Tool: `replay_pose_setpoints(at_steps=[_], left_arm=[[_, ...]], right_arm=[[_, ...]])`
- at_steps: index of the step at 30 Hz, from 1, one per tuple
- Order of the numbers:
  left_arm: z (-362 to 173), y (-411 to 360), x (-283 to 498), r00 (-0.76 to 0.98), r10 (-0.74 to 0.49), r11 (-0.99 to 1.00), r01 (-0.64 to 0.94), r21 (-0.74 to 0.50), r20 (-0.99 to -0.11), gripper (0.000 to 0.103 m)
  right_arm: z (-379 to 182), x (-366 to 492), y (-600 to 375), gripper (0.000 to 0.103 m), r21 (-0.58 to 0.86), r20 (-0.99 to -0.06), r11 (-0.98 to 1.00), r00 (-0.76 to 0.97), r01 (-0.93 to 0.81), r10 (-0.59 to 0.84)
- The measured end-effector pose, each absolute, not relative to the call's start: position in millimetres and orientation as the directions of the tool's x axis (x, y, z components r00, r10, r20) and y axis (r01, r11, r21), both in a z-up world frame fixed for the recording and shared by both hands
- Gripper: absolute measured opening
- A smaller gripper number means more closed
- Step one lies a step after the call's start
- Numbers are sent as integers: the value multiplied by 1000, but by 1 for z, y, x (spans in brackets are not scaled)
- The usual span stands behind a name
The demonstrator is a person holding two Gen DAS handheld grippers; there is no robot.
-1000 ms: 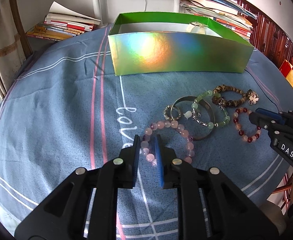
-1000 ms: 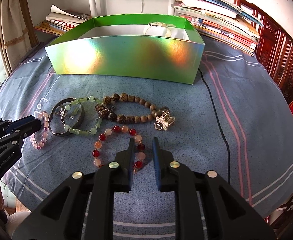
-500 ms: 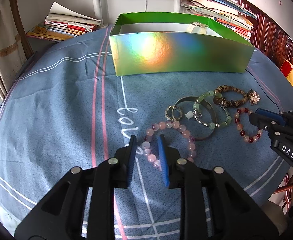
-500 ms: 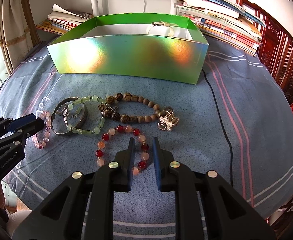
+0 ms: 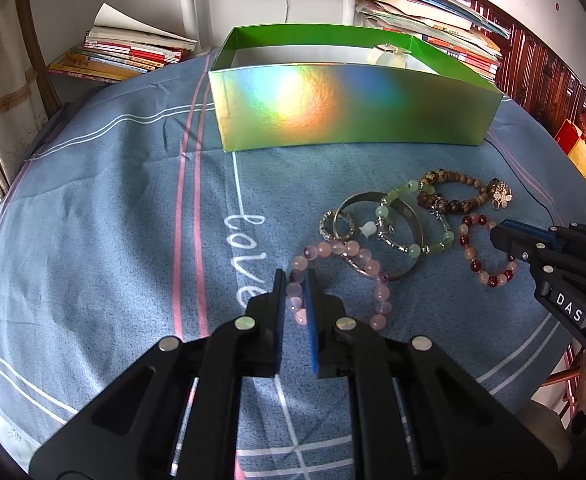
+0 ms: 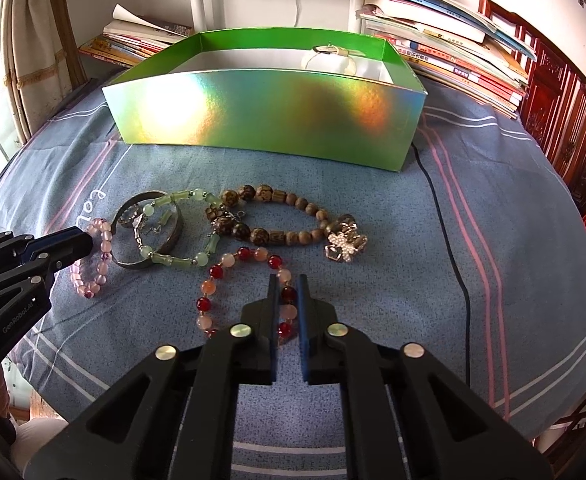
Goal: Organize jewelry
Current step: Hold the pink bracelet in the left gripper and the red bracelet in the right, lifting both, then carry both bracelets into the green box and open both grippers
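Both sets of jaws have just closed: the left gripper (image 5: 295, 280) is closing on the pink bead bracelet (image 5: 343, 276), the right gripper (image 6: 289, 286) clamped on the red bead bracelet (image 6: 245, 292). Both bracelets lie on the tabletop (image 5: 113, 200) (unlifted); the green box (image 6: 269, 116) comes next.

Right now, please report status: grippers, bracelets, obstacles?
Left gripper closing on pink bracelet. Right gripper shut on red bracelet. Box path clear.

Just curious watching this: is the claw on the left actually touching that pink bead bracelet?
Touching. In the left wrist view, the left claw is closing, its pads pressing on beads of the pink bead bracelet lying between them.
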State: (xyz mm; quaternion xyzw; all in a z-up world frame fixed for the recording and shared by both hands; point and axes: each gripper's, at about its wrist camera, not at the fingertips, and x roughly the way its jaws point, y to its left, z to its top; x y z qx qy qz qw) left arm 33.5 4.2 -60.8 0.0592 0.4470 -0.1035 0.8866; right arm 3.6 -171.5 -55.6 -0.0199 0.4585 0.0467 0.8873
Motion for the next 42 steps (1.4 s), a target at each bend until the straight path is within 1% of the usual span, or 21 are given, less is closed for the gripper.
replay_pose_setpoints(at_steps=[12, 16, 26, 31, 34, 38, 42], left_arm=[[-60, 7, 34, 576, -139, 973, 232, -2, -806, 9], [-49, 8, 31, 601, -141, 974, 226, -1, -787, 9], [7, 6, 35, 710, -164, 970, 241, 17, -685, 9], [57, 7, 60, 785, -168, 971, 234, 36, -597, 9], [78, -4, 87, 809, -158, 968, 240, 73, -566, 9], [78, -19, 134, 785, -164, 963, 258, 75, -597, 9], [55, -24, 178, 742, -152, 969, 241, 48, -653, 9]], right_arm=[[-54, 3, -172, 8, 23, -815, 994, 574, -107, 81], [-38, 1, -168, 8, 19, -787, 993, 610, -118, 88], [21, 4, -169, 8, 12, -672, 990, 732, -144, 115], [61, 30, -173, 8, 8, -582, 990, 804, -141, 119], [77, 58, -175, 8, 24, -551, 987, 822, -157, 144], [73, 102, -171, 8, 11, -587, 991, 801, -134, 115], [55, 136, -170, 8, 5, -642, 994, 762, -106, 84]])
